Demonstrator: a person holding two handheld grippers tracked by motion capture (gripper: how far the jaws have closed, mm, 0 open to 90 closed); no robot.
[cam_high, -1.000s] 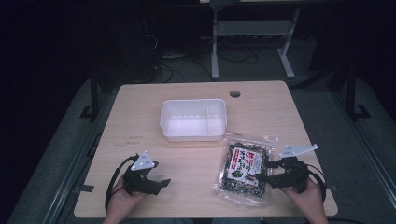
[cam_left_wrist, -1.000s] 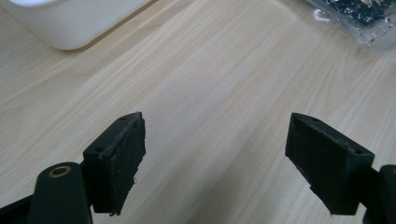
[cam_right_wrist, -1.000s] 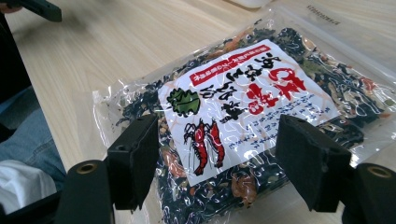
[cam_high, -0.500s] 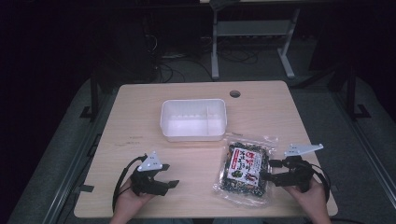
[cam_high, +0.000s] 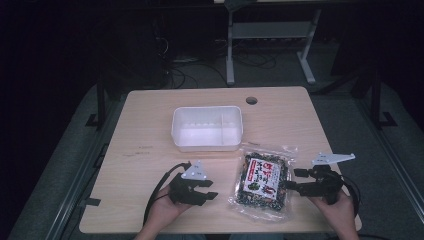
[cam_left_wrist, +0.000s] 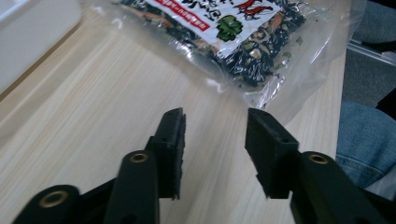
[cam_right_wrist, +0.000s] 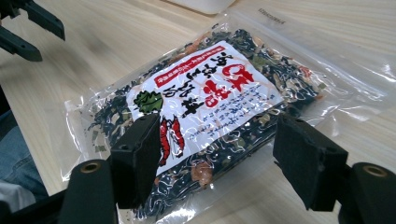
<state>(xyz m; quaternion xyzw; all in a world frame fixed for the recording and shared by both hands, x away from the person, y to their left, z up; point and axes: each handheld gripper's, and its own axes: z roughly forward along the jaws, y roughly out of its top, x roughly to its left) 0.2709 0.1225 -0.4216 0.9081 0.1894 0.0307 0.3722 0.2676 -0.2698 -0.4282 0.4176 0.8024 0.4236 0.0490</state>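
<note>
A clear bag of dark dried seaweed mix (cam_high: 262, 180) with a red and white label lies flat on the table, right of centre near the front edge. My left gripper (cam_high: 214, 189) hovers just left of it, pointing at the bag (cam_left_wrist: 224, 32). Its jaws have just been closing and stand partly open (cam_left_wrist: 215, 121) with nothing between them. My right gripper (cam_high: 291, 179) is at the bag's right edge. Its jaws are spread wide (cam_right_wrist: 219, 135) above the near end of the bag (cam_right_wrist: 210, 93), and the pads do not press on it.
A white rectangular container (cam_high: 207, 127) stands empty mid-table behind the bag, and its wall (cam_left_wrist: 32, 32) shows in the left gripper view. The wooden table (cam_high: 150, 115) has a cable hole (cam_high: 251, 100) at the back. A metal frame and cables lie on the floor beyond.
My left gripper has moved right toward the bag and its jaws have narrowed. The right gripper has barely shifted, and the bag lies where it was.
</note>
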